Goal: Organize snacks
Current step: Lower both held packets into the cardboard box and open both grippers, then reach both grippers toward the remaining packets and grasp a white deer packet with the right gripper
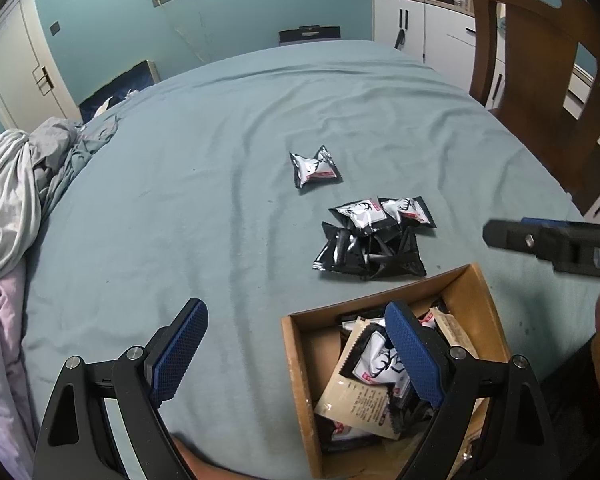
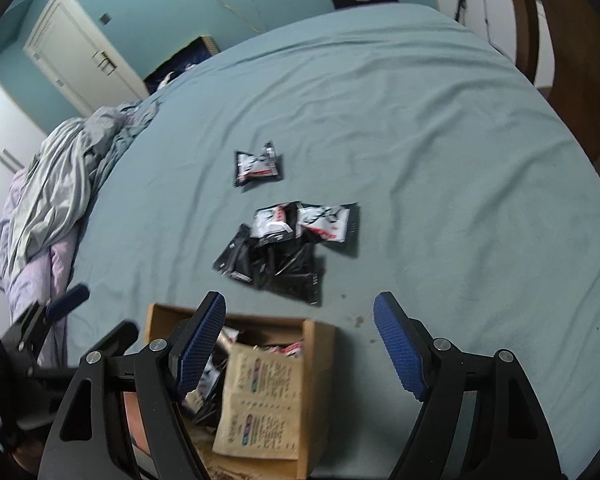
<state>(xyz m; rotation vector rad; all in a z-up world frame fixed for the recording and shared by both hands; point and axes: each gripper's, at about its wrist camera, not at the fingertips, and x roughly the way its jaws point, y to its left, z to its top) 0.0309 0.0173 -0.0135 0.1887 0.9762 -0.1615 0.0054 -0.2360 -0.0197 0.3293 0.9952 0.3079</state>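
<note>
From my right tongs — jaws apart, empty — the packet pile lies just ahead on the bed, beyond the box. Left tongs, spread wide, empty, sit farther off — I'd judge the right nearer.

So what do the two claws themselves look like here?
Both match: the left claw and right claw have black angular frames with triangular cut-outs, silver round pivot bolts, and blue finger pads with a fine diamond texture. No cables or sleeves show.

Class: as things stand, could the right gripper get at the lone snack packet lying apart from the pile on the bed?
Probably yes: right gripper is open and empty, and lone packet lies uncovered beyond the pile.
</note>
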